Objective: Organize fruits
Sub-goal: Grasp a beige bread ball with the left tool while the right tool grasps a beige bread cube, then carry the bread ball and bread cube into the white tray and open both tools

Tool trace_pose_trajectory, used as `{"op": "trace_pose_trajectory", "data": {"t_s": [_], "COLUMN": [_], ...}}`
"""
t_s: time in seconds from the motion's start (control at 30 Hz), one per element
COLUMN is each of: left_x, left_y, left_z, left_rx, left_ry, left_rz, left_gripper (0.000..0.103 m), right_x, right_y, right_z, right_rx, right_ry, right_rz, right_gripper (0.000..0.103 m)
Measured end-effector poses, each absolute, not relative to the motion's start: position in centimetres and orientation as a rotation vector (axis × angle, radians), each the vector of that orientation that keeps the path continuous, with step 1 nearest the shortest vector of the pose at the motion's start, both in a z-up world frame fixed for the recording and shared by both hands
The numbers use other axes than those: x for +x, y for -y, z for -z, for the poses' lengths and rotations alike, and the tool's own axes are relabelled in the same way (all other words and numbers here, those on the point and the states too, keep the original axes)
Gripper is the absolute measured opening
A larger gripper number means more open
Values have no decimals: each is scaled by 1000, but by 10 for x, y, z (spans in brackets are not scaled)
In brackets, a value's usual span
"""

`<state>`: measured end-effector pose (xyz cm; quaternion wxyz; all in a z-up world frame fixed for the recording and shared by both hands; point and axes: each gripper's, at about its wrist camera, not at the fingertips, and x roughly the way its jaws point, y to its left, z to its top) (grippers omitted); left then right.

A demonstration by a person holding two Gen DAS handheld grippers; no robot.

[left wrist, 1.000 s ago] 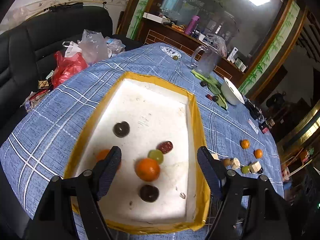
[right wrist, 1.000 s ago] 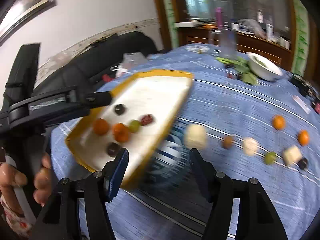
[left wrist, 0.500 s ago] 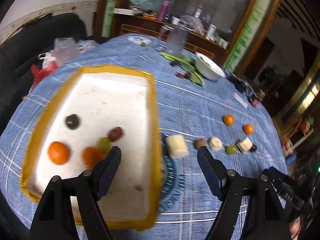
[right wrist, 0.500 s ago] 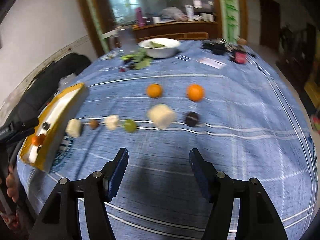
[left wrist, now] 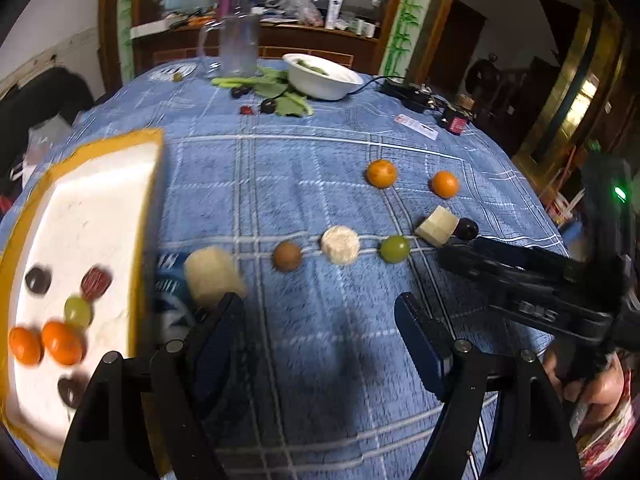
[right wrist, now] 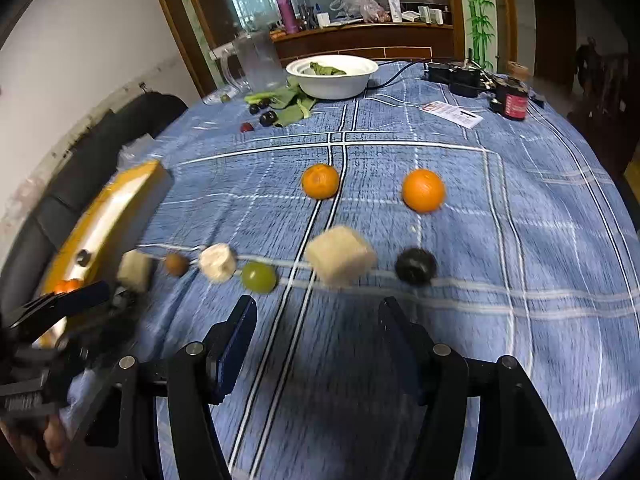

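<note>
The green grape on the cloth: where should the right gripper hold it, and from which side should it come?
Grip the green grape across its round middle, coming from above. It lies loose in a row, with a pale round piece close on one side and a pale cube on the other. The open right gripper should probably close crosswise to the row.

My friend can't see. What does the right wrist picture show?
An open right gripper hovers above a blue checked tablecloth, empty. Ahead lie two oranges, a green grape, a pale cube and a dark fruit.
</note>
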<state>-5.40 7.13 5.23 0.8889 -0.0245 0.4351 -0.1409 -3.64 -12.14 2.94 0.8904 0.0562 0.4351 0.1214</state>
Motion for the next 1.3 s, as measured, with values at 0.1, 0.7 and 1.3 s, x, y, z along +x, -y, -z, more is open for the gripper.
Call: {"op": "trace_pose_trajectory", "data": {"t_s": [0.1,0.7,1.3], "left_x": [-41,11,-19], "left_y": [-63,-25,-32], "left_z": [-52,-13,-39], "left_rx": [-22,127,101], "left_ry": [-893,-951,-809], "left_rz": [321,394,383], "left_gripper": [69,37,30], "right_x": [-19,6,-5], "right_y": [122,128,128], "right_z": [-22,-12,-19], "right_rx": [147,174,176], "right_ry": [-923,-902,-843], "right_rz": [-244,-231,-228], "right_gripper": [67,50,49]}}
